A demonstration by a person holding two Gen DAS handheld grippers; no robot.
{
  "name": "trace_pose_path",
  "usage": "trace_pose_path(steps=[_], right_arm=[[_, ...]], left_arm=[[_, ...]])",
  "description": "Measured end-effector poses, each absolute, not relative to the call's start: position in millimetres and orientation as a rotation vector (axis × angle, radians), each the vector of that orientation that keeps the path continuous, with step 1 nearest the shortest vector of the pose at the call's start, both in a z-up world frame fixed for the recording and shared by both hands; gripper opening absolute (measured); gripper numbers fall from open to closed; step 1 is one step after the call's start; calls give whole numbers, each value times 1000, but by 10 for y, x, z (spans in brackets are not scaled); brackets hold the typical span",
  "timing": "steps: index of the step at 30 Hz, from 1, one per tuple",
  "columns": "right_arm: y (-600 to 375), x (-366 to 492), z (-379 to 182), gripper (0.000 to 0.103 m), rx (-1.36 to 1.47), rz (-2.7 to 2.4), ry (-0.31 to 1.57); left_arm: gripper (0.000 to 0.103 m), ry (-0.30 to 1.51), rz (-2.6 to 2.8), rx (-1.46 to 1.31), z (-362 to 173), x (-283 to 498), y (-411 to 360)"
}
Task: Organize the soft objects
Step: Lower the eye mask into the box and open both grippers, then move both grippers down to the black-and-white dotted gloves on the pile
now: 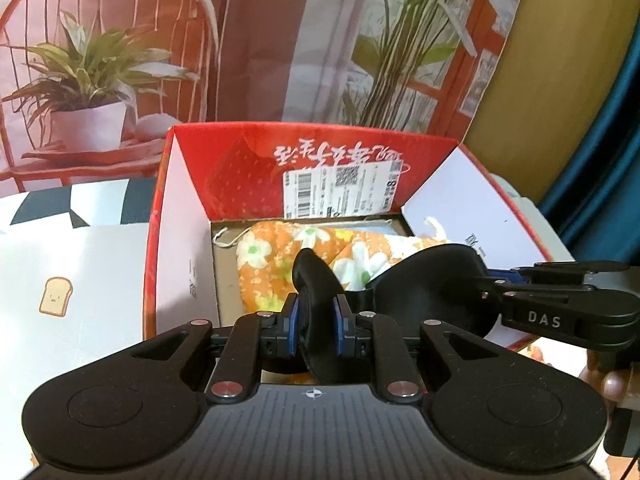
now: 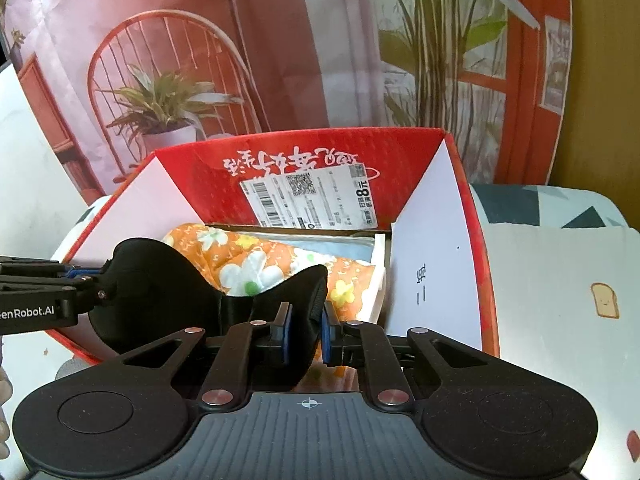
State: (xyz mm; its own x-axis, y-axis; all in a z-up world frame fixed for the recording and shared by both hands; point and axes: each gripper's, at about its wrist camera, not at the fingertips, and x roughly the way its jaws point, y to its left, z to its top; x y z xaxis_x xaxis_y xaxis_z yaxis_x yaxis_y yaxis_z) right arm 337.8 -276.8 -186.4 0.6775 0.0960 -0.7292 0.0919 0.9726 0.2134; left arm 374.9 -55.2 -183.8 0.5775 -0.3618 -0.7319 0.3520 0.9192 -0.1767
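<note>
Backdrop (image 1: 280, 40): printed scene of chair and plants, upright behind everything; closes off the far side.
Counter (image 1: 60, 240): white cover with a toast motif, patterned cloth beyond; bare to the left of the box in the left view and to its right in the right view.
Box (image 1: 160, 240): red carton, flaps open and raised; far flap bears a shipping label (image 1: 340, 192). Side flaps slope inward and narrow the mouth.
Floral cloth (image 1: 272, 256): orange, flowered, lying inside the box on the bottom, a pale blue item partly under it at the back.
Mask (image 1: 424, 292): black padded eye mask, stretched between both grippers over the near part of the box mouth, above the floral cloth.
Left gripper (image 1: 318, 332): fingers closed tight on one end of the mask.
Right gripper (image 2: 306, 332): fingers closed tight on the other end; seen from the left view reaching in from the right.
Step in hand: judged, lowering the mask into the box; the mask is not yet resting on the contents.
Next move calls for: both ends going down together, level, then both releasing once the mask lies on the floral cloth.
Edges: near rim and side flaps stand close to both grippers.
Open room: middle of the box mouth, straight down.
</note>
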Motion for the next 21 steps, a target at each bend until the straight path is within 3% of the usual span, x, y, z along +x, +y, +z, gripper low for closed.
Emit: trace_pose_path(steps=[9,11,13,14,17,21], right_arm=[[-2781,3391,-1860,15,215,-29,854],[-2731,3376,-1825,21,159,-46,861],[-2682,3350,-1783,27,107,-58,856],[-2672,3337,-1761,27,95,-59,850],[-2688,3272,-1677,43,107,-69,819],[-2694,3124,-1582,65,118,-84,753]], left_arm=[[23,868,-414,6,-1812,3745,-513],[36,861,-428,1,-1768,3736,-503],[63,845,-418,22,-1720,3725,-508],[65,830,-417,27,-1690,3707,-500],[66,804,-428,11,-1609,3652,-470],[76,763,-434,40,-1521,3516,-482]])
